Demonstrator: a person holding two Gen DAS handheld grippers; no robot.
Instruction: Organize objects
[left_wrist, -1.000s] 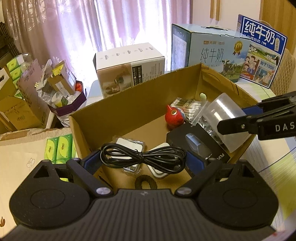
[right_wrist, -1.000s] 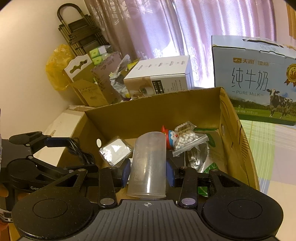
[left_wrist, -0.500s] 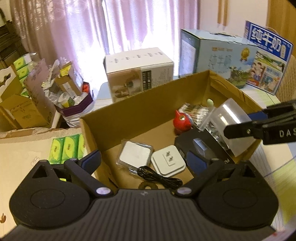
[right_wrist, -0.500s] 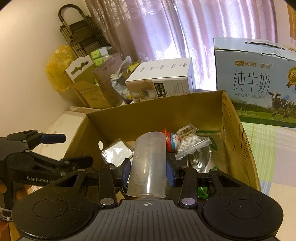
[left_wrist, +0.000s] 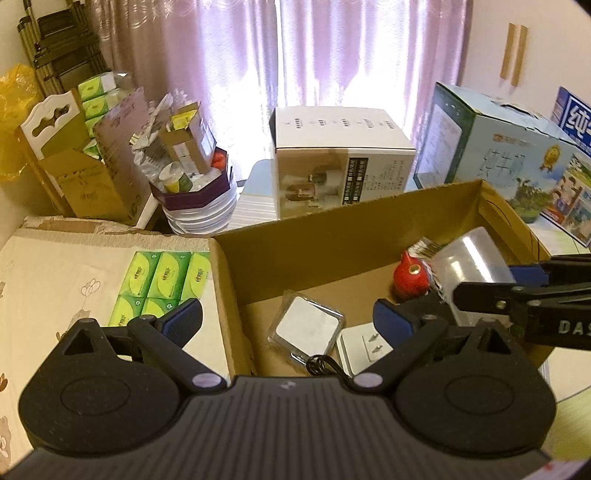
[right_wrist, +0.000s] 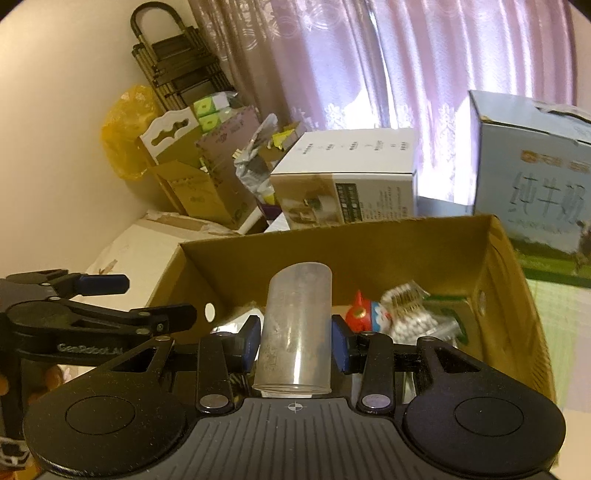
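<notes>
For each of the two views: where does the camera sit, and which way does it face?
Left wrist: sits on the left tool, open, looking down into the cardboard box; right tool enters at right.
Right wrist: sits on the right tool, shut on the translucent cup; left tool at left.
Shared: box, red toy, cup.

Open cardboard box (left_wrist: 332, 236) serving as carrier. On its floor: square clear-cased item (left_wrist: 306, 326) lying flat near left wall, white socket adapter (left_wrist: 364, 345) just beside it, black cable (left_wrist: 325, 365) at near edge. Toward far right corner: red figurine (left_wrist: 412, 275), bag of cotton swabs (right_wrist: 410, 314) touching it. Green tissue packs (left_wrist: 162, 280) outside box, on patterned surface (left_wrist: 55, 277) at left.
</notes>
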